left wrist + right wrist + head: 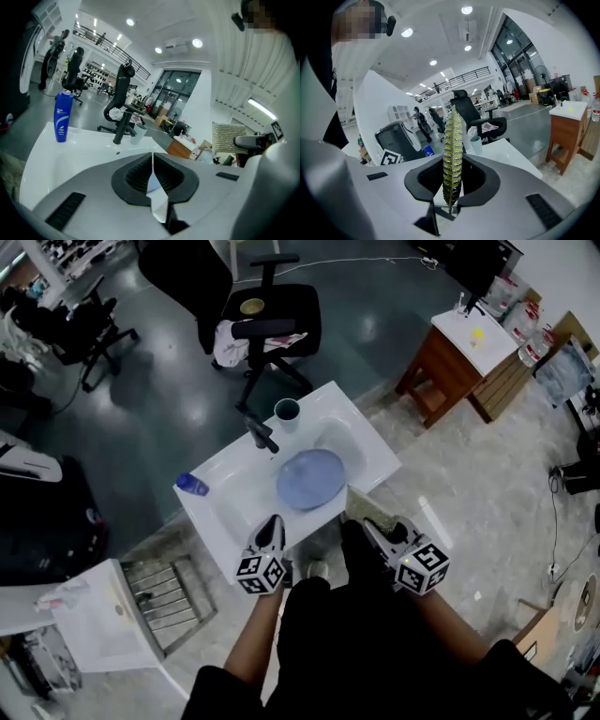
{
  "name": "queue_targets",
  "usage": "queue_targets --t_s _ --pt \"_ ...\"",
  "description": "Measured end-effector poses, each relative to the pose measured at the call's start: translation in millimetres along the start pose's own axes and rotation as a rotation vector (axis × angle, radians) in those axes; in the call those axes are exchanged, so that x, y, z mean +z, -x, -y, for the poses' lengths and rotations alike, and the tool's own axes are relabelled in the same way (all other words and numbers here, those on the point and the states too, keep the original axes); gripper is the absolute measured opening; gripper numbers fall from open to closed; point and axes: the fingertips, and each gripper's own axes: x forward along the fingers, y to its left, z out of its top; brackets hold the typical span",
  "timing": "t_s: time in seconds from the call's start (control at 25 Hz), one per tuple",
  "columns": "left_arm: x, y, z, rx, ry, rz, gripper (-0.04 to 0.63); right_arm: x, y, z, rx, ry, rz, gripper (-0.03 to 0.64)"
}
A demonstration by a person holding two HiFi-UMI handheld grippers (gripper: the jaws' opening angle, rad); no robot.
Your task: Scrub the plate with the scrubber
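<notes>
Plate [311, 478] lies flat in the sink [366, 451] basin, just beside the tap [260, 433]. Scrubber [453, 154] sits edge-on betw. the jaws of my right tongs [382, 535], clamped from both sides. Those tongs hover at the sink's near edge, apart from the plate. My left tongs [271, 529] are closed tight w/ nothing in them, also at the near edge, near the plate's rim. Cup [287, 412] stands behind the tap, blue bottle [191, 485] upright at the sink's left corner. Office chair [267, 320] beyond, wooden cabinet [459, 357] off to the right.
</notes>
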Motion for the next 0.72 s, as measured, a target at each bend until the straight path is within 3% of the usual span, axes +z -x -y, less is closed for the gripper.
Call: queue_targets --t_s 0.4,0.48,0.6,0.72 --pt "-11.9 -56.6 -55.6 0.266 0.177 0.006 0.006 16.3 -81.7 62.8 0.280 0.042 -0.142 0.063" --pt "-17.3 -71.7 -56.4 0.277 0.187 -0.036 0.006 22.3 -93.4 72.6 0.329 0.030 -0.166 0.063" --pt "-33.2 -102.9 -44.5 0.210 0.136 -0.142 0.011 25.8 -108.1 93.3 0.387 0.022 -0.203 0.063" --pt "-50.3 -123.3 -44.4 0.209 0.138 -0.207 0.091 31.8 -120.3 117.3 0.408 0.022 -0.220 0.063"
